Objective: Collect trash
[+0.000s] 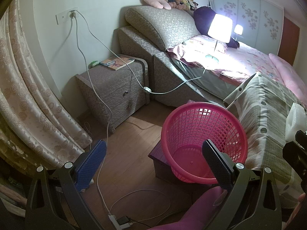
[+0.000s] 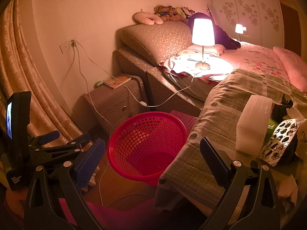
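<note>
The trash lies at the near end of the bed, to the right of the pink basket [image 2: 146,145]: a white foam block [image 2: 253,123] standing on the patterned blanket [image 2: 226,103], and just beyond it a crumpled printed wrapper [image 2: 282,140] with dark oval marks, a scrap of green [image 2: 273,126] and something black [image 2: 285,100] tucked behind. Small print runs along the wrapper's lower edge but is too small to read. In the left wrist view only an edge of the foam block [image 1: 294,122] shows at the right of the basket.

The basket [image 1: 203,141] is a round lattice-walled plastic bin with a solid bottom, tilted toward the cameras; nothing shows inside it. It rests on a dark low box [image 1: 159,164] on the wooden floor [image 1: 130,143], hard against the side of the bed.

The left gripper [image 1: 153,164] hangs over the floor left of the basket, fingers wide apart and holding nothing; its right finger overlaps the basket's rim in the picture. The right gripper [image 2: 152,160] is also spread wide with nothing between, the basket between its fingers in the picture. The left gripper's body [image 2: 57,147] appears left of the basket, carrying a black unit [image 2: 18,130] labelled "Data Acquisition System".

Behind the basket stands a nightstand [image 1: 115,94] with a book [image 1: 117,62] on top, its cover title unreadable. A lit lamp [image 2: 203,32] stands on the bed beyond the basket, and a white cable [image 1: 86,44] runs from the wall socket [image 1: 67,15].
</note>
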{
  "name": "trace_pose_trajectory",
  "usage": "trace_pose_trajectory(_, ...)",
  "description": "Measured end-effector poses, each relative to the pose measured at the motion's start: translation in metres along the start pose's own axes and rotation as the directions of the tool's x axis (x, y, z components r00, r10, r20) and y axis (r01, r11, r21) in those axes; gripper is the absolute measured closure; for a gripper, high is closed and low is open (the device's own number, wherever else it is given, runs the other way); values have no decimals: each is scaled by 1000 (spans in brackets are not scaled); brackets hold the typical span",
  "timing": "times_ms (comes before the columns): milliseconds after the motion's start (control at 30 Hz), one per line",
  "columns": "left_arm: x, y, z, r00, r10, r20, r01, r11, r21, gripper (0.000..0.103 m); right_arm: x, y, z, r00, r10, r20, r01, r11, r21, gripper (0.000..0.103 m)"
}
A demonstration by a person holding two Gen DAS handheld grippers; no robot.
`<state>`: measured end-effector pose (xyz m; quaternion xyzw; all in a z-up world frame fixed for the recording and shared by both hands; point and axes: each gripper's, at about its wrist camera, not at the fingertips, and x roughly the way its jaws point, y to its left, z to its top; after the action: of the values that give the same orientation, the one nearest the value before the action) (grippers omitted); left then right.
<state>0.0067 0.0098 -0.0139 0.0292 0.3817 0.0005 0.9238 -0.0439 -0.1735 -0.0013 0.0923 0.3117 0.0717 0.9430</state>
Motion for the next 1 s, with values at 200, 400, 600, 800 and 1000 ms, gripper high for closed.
trace_pose_trajectory(200, 0, 0, 0, 1000, 0, 0, 0, 1000, 1, 7, 0, 0, 0, 1000, 0, 1, 0, 1000, 2, 7)
trace_pose_trajectory(400, 0, 2, 0, 1000, 1, -2, -1, 1000, 2, 7, 0, -1, 1, 1000, 0, 0, 0, 1000, 2, 7)
trace_pose_trajectory(600, -1, 3, -2, 1000, -1, 0, 1, 1000, 12, 7, -2, 0, -4, 1000, -6, 2, 6, 1000, 11, 7)
trace_pose_trajectory(800, -8, -7, -3, 999, -21, 25, 19, 998, 62, 7, -22, -16, -4, 1000, -20, 11, 19, 998, 52, 7)
trace_pose_trajectory(1000, -17, -36, 0, 995, -87, 46, 78, 983, 169, 7, -56, -40, -13, 993, -101, 54, 95, 990, 107, 7)
